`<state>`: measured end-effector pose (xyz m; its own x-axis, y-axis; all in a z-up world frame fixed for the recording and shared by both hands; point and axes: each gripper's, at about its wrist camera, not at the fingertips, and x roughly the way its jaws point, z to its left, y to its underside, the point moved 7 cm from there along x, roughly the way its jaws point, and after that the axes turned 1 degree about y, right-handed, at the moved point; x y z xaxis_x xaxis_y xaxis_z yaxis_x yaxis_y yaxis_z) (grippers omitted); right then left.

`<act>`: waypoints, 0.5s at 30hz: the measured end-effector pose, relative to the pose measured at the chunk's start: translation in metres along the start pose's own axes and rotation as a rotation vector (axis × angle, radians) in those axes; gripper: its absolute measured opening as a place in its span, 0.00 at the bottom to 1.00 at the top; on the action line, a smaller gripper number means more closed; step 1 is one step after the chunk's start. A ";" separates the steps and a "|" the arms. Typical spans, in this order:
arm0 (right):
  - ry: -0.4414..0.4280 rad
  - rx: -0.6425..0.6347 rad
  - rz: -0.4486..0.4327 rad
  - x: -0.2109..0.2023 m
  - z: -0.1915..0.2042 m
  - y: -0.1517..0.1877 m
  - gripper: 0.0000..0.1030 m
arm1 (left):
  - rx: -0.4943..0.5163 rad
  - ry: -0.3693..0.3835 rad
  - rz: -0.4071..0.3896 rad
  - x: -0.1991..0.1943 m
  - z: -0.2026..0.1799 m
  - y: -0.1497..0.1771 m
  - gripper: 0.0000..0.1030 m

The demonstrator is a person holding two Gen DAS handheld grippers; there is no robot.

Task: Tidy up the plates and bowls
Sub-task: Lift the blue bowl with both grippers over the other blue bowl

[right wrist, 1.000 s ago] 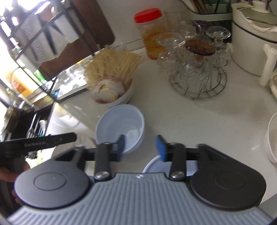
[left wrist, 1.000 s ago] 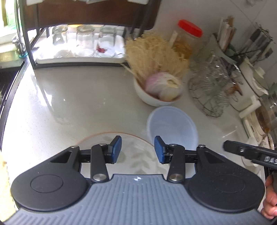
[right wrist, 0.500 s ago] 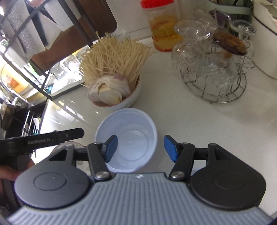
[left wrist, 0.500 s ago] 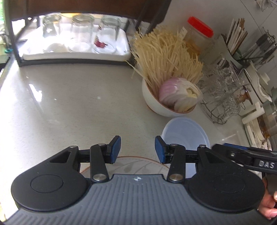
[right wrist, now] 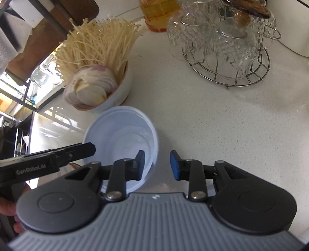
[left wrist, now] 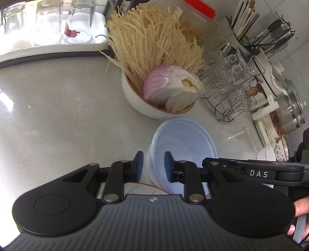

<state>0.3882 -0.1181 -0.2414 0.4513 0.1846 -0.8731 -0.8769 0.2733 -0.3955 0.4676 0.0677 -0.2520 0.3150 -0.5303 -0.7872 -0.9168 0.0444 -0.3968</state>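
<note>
A pale blue plastic bowl (left wrist: 185, 142) stands empty on the white counter, partly over a plate with a reddish rim (left wrist: 146, 186). My left gripper (left wrist: 153, 167) straddles the bowl's left rim, one pad outside and one inside. Its jaws are closing, and a small gap still shows beside the wall. My right gripper (right wrist: 157, 165) straddles the right rim of the same bowl (right wrist: 119, 139) in the same way, also closing without pressing. Each wrist view shows one finger of the other gripper: the right finger (left wrist: 251, 171) and the left finger (right wrist: 58, 156).
A white bowl of enoki mushrooms and sliced onion (left wrist: 143, 104) sits just behind the blue bowl. A wire rack of glass cups (right wrist: 227, 50) stands to the right, with a red-lidded jar (left wrist: 197, 11) behind it. Upturned glasses on a white tray (left wrist: 48, 25) line the back left.
Both grippers came forward and down onto the blue bowl. Their jaws narrowed, and each now has a side of the rim between its pads.
</note>
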 end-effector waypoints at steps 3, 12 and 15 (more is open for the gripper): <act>-0.009 0.018 0.011 0.002 -0.001 0.000 0.23 | 0.000 -0.001 -0.005 0.002 -0.001 0.001 0.17; -0.012 0.007 0.019 0.003 0.001 0.003 0.14 | 0.028 0.001 -0.005 0.006 -0.005 0.003 0.12; -0.001 0.004 0.007 0.002 0.003 0.005 0.14 | 0.044 0.003 -0.012 0.004 -0.008 0.003 0.12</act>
<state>0.3855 -0.1141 -0.2440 0.4450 0.1873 -0.8757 -0.8794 0.2759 -0.3879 0.4639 0.0588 -0.2524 0.3251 -0.5336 -0.7807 -0.9013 0.0751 -0.4266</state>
